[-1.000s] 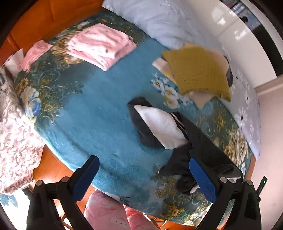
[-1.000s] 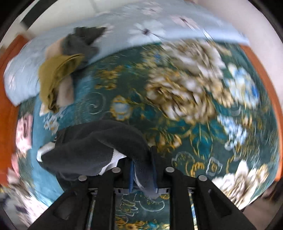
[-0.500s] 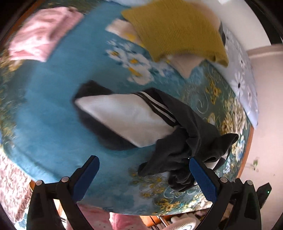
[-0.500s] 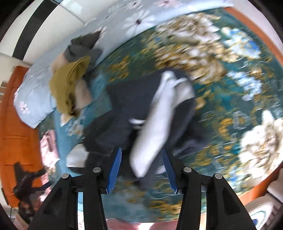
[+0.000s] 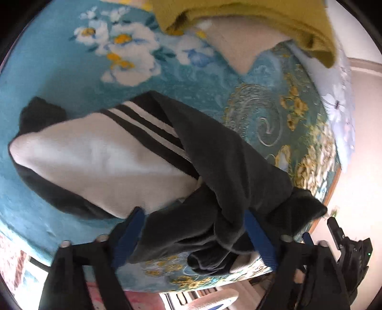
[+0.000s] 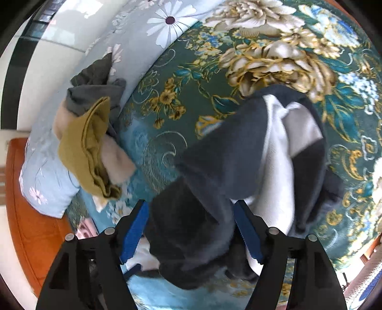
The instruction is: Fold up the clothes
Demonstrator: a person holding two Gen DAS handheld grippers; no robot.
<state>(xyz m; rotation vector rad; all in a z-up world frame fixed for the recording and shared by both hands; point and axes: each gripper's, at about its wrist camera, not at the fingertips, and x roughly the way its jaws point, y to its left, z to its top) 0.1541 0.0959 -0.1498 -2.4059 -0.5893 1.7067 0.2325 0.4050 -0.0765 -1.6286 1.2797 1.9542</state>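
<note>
A dark grey and white garment (image 5: pixel 148 162) with two white stripes lies crumpled on the teal floral bedspread (image 5: pixel 59 78). My left gripper (image 5: pixel 193 229) is open, its blue fingers on either side of a dark bunched fold at the garment's near end. In the right wrist view the same garment (image 6: pixel 250 147) shows dark and white panels. My right gripper (image 6: pixel 191 221) is open, its blue fingers straddling a dark fold. Whether either gripper's pads touch the cloth is unclear.
A pile of clothes, with a mustard knit (image 6: pixel 88 147) over a beige piece and a grey garment (image 6: pixel 95 81), sits near the pale blue floral pillow (image 6: pixel 47 186). The mustard knit (image 5: pixel 238 14) is at the top. The bed edge (image 5: pixel 334 176) is right.
The left gripper moved down and forward onto the garment and narrowed around a dark fold. The right gripper, earlier shut on the cloth, opened and now straddles a fold.
</note>
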